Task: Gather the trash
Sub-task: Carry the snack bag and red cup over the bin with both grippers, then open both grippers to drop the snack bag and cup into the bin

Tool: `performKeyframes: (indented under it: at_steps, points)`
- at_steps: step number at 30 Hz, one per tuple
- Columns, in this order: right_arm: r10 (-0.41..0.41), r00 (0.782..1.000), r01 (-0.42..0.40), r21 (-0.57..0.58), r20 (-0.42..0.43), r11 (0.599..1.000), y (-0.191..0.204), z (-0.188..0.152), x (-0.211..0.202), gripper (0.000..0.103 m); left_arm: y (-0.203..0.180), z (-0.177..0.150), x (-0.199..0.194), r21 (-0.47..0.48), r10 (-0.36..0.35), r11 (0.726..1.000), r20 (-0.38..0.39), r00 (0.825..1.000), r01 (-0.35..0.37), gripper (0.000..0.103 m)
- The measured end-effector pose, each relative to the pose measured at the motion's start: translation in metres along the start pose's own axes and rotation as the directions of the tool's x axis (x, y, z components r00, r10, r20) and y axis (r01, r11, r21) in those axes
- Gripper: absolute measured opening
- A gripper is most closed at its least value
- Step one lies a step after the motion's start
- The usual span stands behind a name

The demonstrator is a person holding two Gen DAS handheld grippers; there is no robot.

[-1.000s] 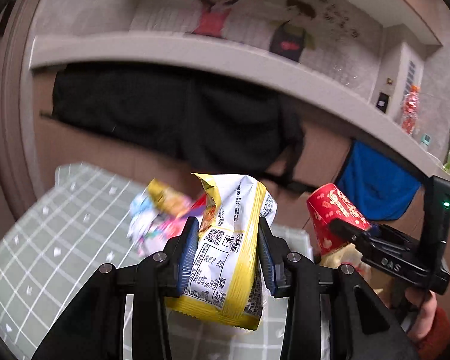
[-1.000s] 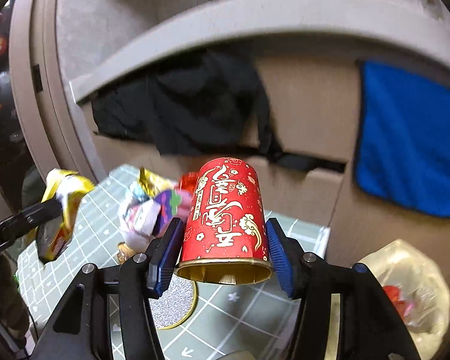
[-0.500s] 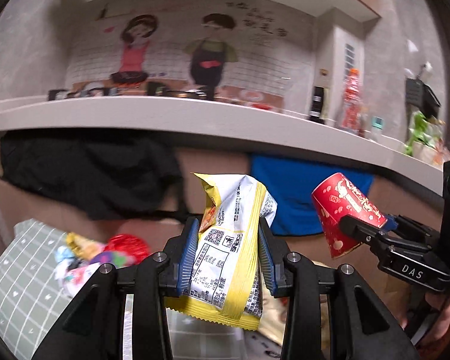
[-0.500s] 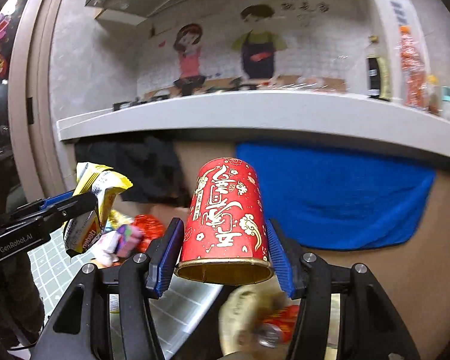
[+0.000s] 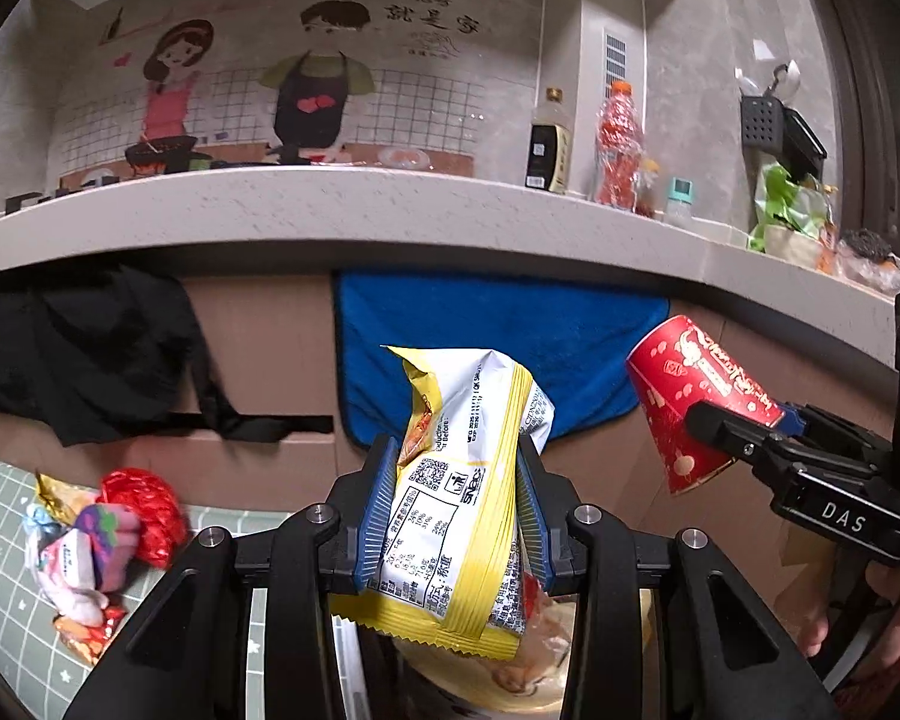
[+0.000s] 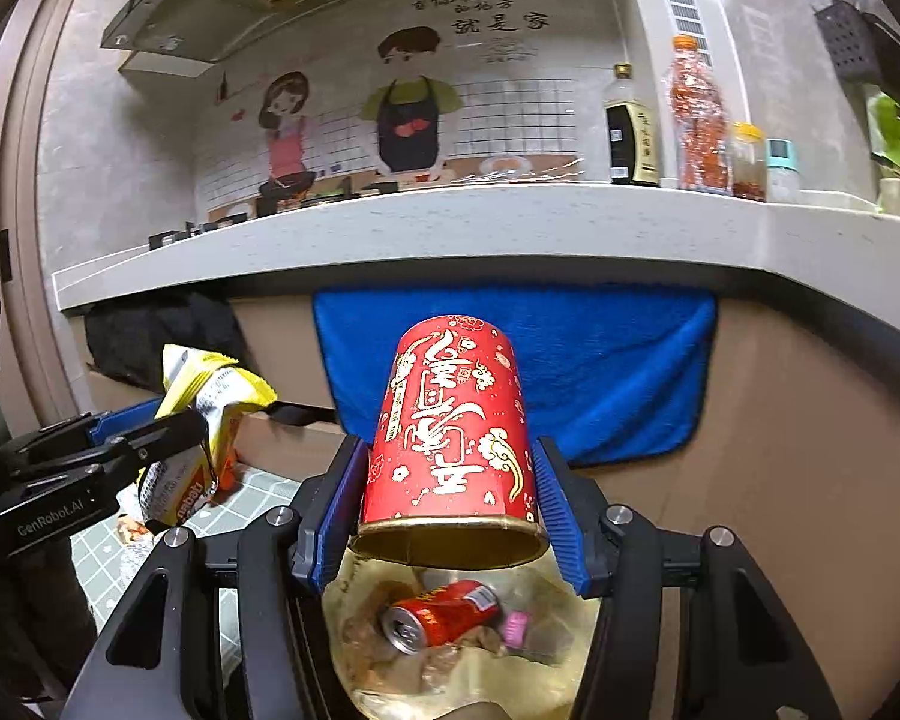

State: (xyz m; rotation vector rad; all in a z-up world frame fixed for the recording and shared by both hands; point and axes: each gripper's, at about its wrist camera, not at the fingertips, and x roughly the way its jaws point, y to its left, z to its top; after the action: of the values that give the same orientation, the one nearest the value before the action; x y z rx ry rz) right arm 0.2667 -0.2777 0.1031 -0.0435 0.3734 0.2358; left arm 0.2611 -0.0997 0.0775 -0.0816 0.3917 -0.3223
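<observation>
My left gripper (image 5: 457, 504) is shut on a yellow and white snack wrapper (image 5: 456, 504), held upright in the air. My right gripper (image 6: 450, 504) is shut on a red paper cup (image 6: 453, 426) with gold characters, its open mouth toward the camera. Below the cup, in the right wrist view, lies an open bin bag (image 6: 462, 660) with a red drink can (image 6: 438, 615) and other scraps inside. The cup (image 5: 693, 396) and right gripper (image 5: 744, 438) show at the right of the left wrist view; the wrapper (image 6: 201, 438) and left gripper (image 6: 168, 432) show at the left of the right wrist view.
A heap of coloured wrappers (image 5: 99, 531) lies on a green checked mat (image 5: 0, 546) at lower left. Ahead stands a counter (image 5: 390, 210) with bottles (image 5: 618, 144), a blue towel (image 5: 498, 324) and a black cloth (image 5: 90, 348) hanging from its front. A hand (image 5: 894, 612) holds the right gripper.
Both grippers swung right and rose, away from the mat and toward the blue towel. The bin bag now lies under the cup. The wrapper and cup stayed gripped.
</observation>
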Motion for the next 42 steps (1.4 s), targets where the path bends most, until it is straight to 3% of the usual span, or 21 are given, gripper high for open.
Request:
performKeyframes:
  at_steps: [18, 42]
  points:
    - [-0.002, 0.998, 0.005, 0.057, -0.066, 0.998, -0.023, -0.024, 0.020, 0.053, -0.005, -0.022, 0.038, -0.018, -0.033, 0.999, -0.101, 0.994, 0.031, 0.039]
    - [0.007, 0.985, 0.011, 0.105, -0.171, 0.994, -0.034, -0.055, 0.053, 0.053, 0.000, -0.060, 0.081, -0.075, -0.093, 0.994, -0.227, 0.969, 0.078, 0.039]
